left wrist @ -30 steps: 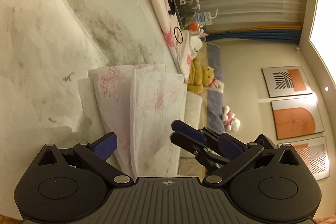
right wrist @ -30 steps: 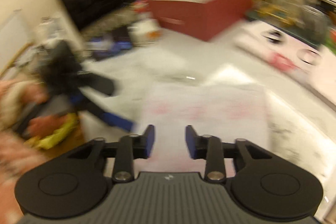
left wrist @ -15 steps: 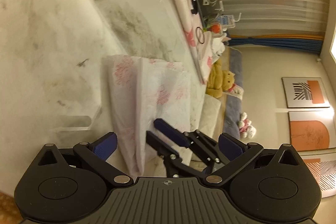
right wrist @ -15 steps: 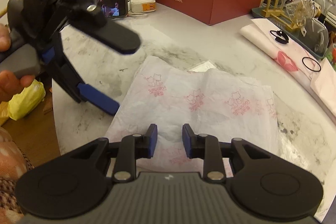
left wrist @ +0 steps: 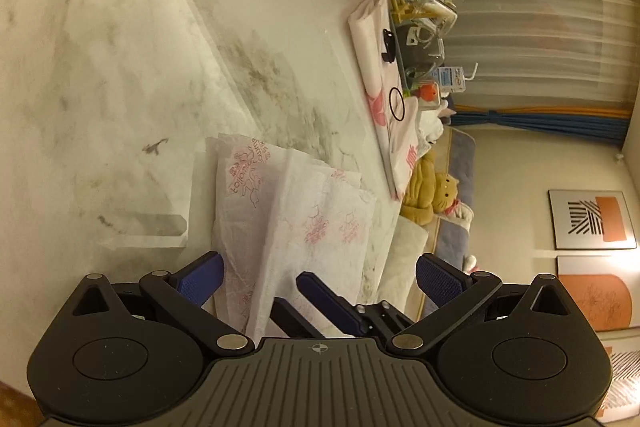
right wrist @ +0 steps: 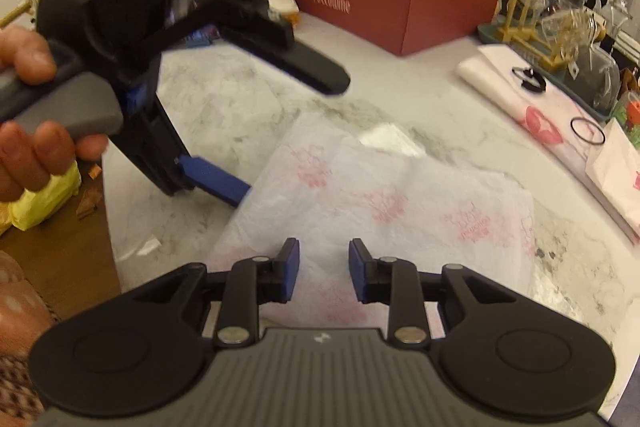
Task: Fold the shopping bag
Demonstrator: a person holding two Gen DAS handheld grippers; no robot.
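Observation:
The shopping bag (right wrist: 400, 203) is thin white plastic with pink print, lying flat and partly folded on the marble table (right wrist: 224, 99). My right gripper (right wrist: 324, 267) hovers over the bag's near edge. Its blue pads stand a narrow gap apart, with the bag showing below that gap and nothing pinched. In the left wrist view the bag (left wrist: 288, 219) runs away from me and the right gripper (left wrist: 294, 291) reaches in over its near end. My left gripper (left wrist: 320, 273) is wide open. In the right wrist view the left gripper (right wrist: 292, 137) is held by a hand, its lower blue finger at the bag's left edge.
A red box (right wrist: 400, 7) stands at the back of the table. At the right lie another folded pink-print bag (right wrist: 540, 119) with a black ring, and a tray of glassware (right wrist: 560, 35). A small paper slip (left wrist: 144, 227) lies left of the bag. The table edge (right wrist: 108, 211) drops to the floor.
The right gripper has moved in and down over the bag's near edge, between the left gripper's fingers. Both grippers have rolled a little. The bag lies where it did.

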